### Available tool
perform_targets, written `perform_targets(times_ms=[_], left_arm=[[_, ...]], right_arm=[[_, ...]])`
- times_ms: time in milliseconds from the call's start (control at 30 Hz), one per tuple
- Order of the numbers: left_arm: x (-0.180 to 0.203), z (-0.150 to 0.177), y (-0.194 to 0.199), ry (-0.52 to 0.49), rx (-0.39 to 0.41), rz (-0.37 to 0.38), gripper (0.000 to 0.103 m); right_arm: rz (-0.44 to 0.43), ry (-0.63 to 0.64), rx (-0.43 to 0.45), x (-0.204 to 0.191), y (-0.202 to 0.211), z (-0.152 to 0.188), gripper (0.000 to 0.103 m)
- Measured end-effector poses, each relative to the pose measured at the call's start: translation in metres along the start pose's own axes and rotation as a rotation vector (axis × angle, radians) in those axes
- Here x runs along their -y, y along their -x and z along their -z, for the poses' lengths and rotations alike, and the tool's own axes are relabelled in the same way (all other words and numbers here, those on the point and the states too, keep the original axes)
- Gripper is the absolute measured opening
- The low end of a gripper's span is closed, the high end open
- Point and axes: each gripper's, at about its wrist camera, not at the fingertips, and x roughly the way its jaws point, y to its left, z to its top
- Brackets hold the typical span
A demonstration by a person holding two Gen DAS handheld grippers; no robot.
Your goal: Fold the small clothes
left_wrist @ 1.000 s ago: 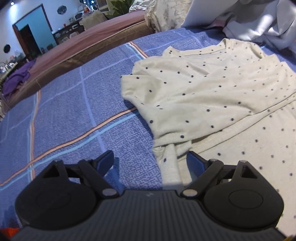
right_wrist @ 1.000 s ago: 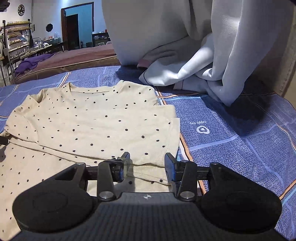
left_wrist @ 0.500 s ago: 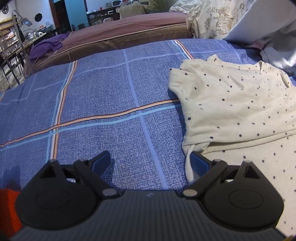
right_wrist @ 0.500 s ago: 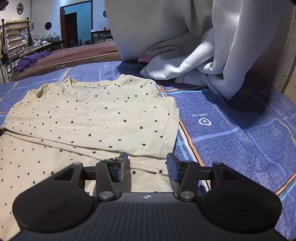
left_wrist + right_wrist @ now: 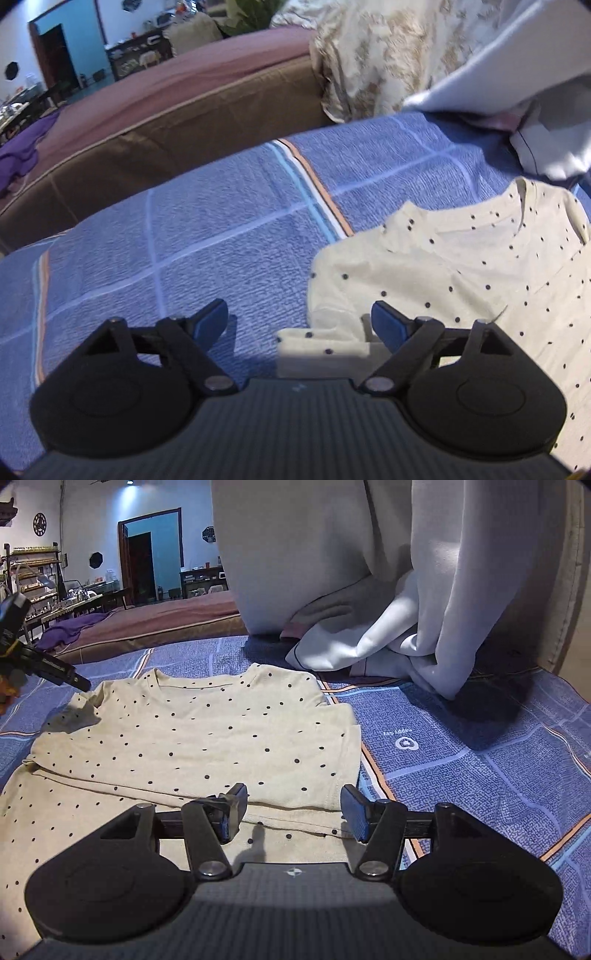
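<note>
Left wrist view: we see our left gripper (image 5: 299, 319) with jaws wide but closing, nothing pinched; a folded sleeve edge of the cream dotted shirt (image 5: 461, 273) lies beneath the gap, on the blue checked bedspread (image 5: 184, 251). Right wrist view: our right gripper (image 5: 293, 812) has jaws opening, empty, over the shirt's near fold; shirt (image 5: 207, 731) lies flat, white sheets (image 5: 388, 642) beyond.
</note>
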Motion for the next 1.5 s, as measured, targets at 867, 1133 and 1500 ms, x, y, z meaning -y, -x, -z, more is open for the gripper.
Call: perform_targets(times_ms=[867,1133,1500], left_arm=[[-0.029,0.104,0.112,0.224,0.062,0.061,0.082],[0.044,0.241,0.189,0.037,-0.118,0.314,0.081],[0.087,0.293,0.249,-0.146,-0.084,0.329,0.073]], right_arm=[[0.019,-0.184,-0.008,0.017,0.07,0.042,0.095],[-0.025,-0.26,-0.073,0.015,0.134,0.103,0.094],[-0.087,-0.343,-0.134,0.013,0.147,0.172,0.065]])
